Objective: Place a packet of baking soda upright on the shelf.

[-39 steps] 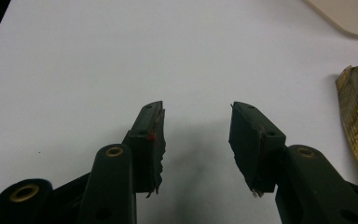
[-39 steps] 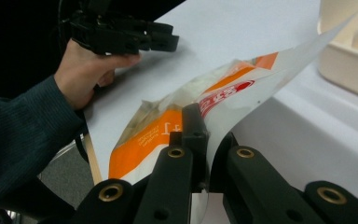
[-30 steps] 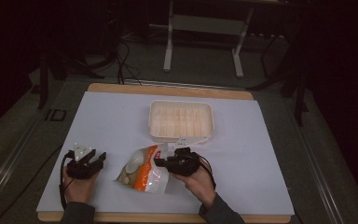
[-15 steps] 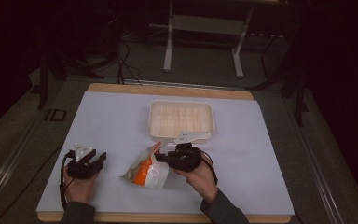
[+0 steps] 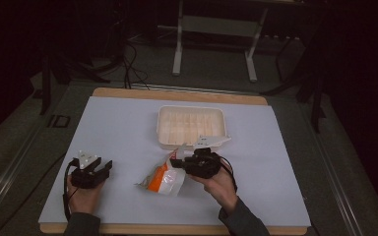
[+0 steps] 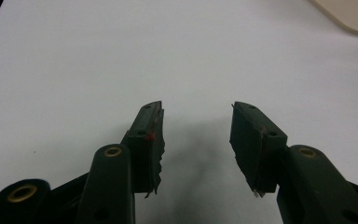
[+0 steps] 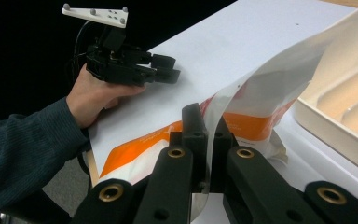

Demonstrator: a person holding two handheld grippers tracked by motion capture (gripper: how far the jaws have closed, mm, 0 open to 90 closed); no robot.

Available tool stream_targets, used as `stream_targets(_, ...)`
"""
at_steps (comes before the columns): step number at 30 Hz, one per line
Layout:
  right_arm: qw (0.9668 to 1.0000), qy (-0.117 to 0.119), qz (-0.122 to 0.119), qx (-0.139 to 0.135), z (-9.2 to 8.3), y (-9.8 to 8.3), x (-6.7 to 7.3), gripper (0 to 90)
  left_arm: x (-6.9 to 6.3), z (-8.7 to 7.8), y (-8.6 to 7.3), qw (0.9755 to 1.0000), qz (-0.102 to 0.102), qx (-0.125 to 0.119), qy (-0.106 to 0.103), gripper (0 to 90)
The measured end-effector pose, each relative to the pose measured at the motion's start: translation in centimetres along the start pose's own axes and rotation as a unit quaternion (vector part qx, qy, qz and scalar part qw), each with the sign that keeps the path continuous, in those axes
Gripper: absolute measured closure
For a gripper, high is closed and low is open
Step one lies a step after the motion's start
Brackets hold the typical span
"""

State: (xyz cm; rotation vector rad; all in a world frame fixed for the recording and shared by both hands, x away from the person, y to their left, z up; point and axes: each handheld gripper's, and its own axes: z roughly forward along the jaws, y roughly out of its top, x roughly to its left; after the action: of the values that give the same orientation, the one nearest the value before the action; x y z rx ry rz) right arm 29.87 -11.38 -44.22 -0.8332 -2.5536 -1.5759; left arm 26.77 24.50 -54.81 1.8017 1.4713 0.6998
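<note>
Right claw [image 7: 208,140] pinching bag [image 5: 165,178] by its top film edge; left claw [image 6: 196,135] spread, idle. Bag's light, floppy, slick — I'd grip the seam.

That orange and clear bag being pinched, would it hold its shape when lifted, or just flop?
Probably flop: the bag is thin film, curling where the right gripper pinches its edge. It looks light, one corner already raised off the table. The glossy plastic may slip from a loose pinch.
</note>
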Motion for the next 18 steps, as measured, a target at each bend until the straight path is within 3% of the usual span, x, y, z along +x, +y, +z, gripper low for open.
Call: stream_targets(18,0.9999,-0.008,0.008,0.006,-2.3,-0.7,-1.3,90.0,0.0,0.0,0.0,1.0,-0.001,0.0,0.002,53.5)
